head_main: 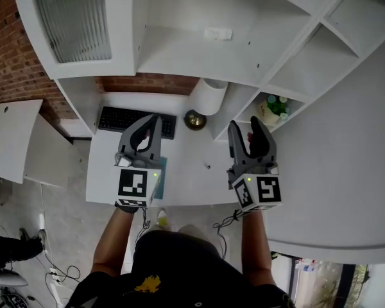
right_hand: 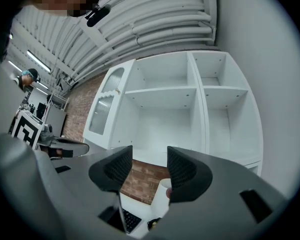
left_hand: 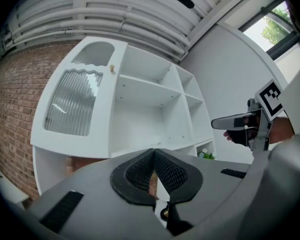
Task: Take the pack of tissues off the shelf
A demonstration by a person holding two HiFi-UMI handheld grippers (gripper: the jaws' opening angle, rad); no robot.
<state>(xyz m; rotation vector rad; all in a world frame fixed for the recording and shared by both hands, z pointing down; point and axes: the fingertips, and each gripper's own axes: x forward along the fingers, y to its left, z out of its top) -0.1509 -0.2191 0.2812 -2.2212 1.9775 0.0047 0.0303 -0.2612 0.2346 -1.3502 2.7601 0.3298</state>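
The pack of tissues (head_main: 218, 34) is a small white packet lying on the wide middle shelf of the white shelf unit (head_main: 179, 63). Both grippers hover over the desk below the shelf, well short of the pack. My left gripper (head_main: 155, 119) is shut with its tips meeting and nothing between them; in the left gripper view its pads (left_hand: 140, 171) touch at the tip. My right gripper (head_main: 245, 124) is open and empty, with a clear gap between its pads (right_hand: 184, 170) in the right gripper view.
On the white desk (head_main: 192, 165) lie a black keyboard (head_main: 136, 119), a white cylinder (head_main: 210, 96) and a small round dark object (head_main: 194, 119). A potted plant (head_main: 273, 108) sits in a lower right compartment. A ribbed glass door (head_main: 74, 21) closes the left cabinet.
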